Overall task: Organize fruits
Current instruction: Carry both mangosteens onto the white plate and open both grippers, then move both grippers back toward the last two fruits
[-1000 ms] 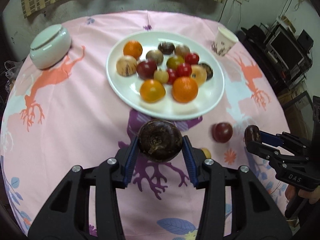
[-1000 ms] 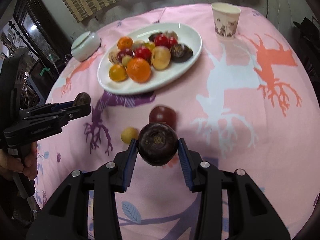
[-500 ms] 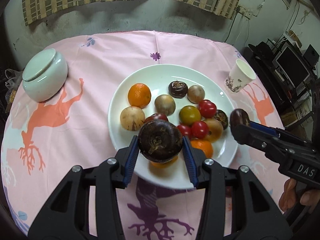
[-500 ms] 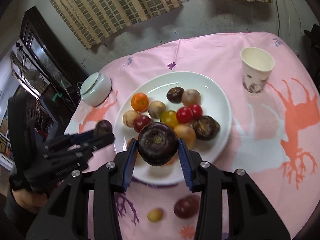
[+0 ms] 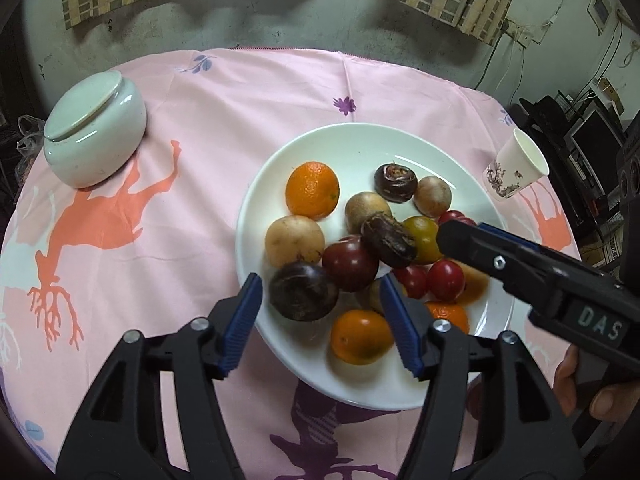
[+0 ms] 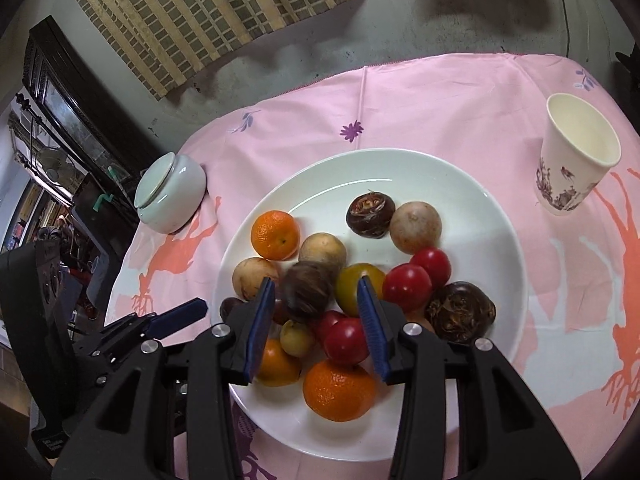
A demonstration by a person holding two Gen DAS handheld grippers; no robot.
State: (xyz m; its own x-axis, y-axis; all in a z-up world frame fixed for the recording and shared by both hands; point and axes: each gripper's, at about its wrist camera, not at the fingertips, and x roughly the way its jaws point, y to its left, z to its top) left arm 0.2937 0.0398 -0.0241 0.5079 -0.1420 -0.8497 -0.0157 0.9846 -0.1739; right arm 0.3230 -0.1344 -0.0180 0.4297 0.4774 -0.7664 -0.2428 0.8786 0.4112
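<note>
A white plate (image 5: 360,140) (image 6: 400,160) holds several fruits: oranges, red tomatoes, pale round ones and dark water chestnuts. My left gripper (image 5: 322,320) hangs over the plate's near rim with its jaws opening. A dark chestnut (image 5: 302,290) lies free between them, touching neither pad. My right gripper (image 6: 316,320) hovers over the pile, its jaws opening too. A blurred dark chestnut (image 6: 308,290) drops loose between its fingers and shows on the heap (image 5: 388,238) in the left wrist view. The right gripper (image 5: 456,234) reaches in from the right there; the left gripper (image 6: 192,308) sits low left in the right wrist view.
A pale lidded jar (image 5: 94,136) (image 6: 170,196) stands left of the plate. A paper cup (image 5: 516,170) (image 6: 576,156) stands to its right. A pink printed cloth (image 5: 200,240) covers the round table. A person's hand (image 5: 600,396) holds the right gripper's handle.
Both grippers carried dark chestnuts from the near cloth to over the plate, then their jaws spread and the chestnuts came free onto the fruit.
</note>
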